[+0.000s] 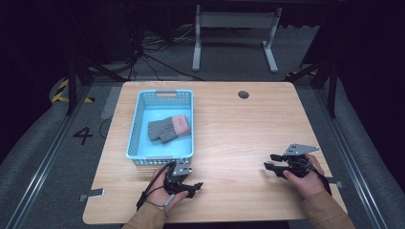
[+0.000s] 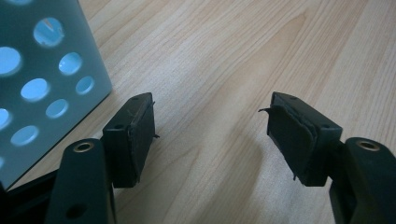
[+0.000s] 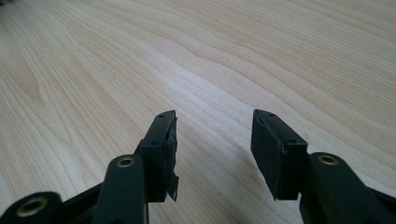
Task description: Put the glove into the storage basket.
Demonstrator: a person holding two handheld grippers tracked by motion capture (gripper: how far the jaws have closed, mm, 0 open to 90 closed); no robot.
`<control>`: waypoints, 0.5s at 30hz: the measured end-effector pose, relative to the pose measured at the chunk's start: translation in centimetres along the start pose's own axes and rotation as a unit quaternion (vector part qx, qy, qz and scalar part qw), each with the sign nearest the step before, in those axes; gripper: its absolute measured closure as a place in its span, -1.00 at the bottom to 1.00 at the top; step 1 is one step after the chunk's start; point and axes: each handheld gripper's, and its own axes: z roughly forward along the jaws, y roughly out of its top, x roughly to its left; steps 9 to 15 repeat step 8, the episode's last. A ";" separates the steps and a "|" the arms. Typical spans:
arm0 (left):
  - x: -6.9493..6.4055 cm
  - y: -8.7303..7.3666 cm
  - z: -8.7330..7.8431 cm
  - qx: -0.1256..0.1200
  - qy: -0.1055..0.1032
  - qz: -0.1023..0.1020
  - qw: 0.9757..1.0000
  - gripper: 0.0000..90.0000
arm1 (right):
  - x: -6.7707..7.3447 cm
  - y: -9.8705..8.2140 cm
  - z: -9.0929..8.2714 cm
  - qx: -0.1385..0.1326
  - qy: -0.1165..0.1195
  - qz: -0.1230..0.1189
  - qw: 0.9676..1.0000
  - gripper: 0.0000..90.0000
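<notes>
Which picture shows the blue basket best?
The high view: the whole blue basket shows, with a grey glove lying inside. The left gripper view catches just a corner of its holed wall. The right gripper view looks at bare wooden table.

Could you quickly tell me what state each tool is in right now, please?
Left tool: open, holding nothing, beside the blue basket.
Right tool: open, holding nothing, over bare table.

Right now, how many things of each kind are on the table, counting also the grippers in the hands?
Basket: 1
Pair of gloves, inside the basket: 1
Grippers, jaws open: 2, left and right
Total: 4
</notes>
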 end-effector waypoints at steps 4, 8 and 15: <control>0.0 0.0 0.0 0.000 0.001 -0.001 1.000 -0.27 | 0.1 0.0 0.1 0.000 0.001 0.000 1.000 0.14; 0.0 -0.1 -0.1 -0.001 0.000 -0.001 1.000 -0.27 | 0.1 0.1 0.0 -0.001 0.000 0.001 1.000 0.14; 0.0 -0.1 -0.1 -0.001 0.000 -0.001 1.000 -0.27 | 0.1 0.1 0.0 -0.001 0.000 0.001 1.000 0.14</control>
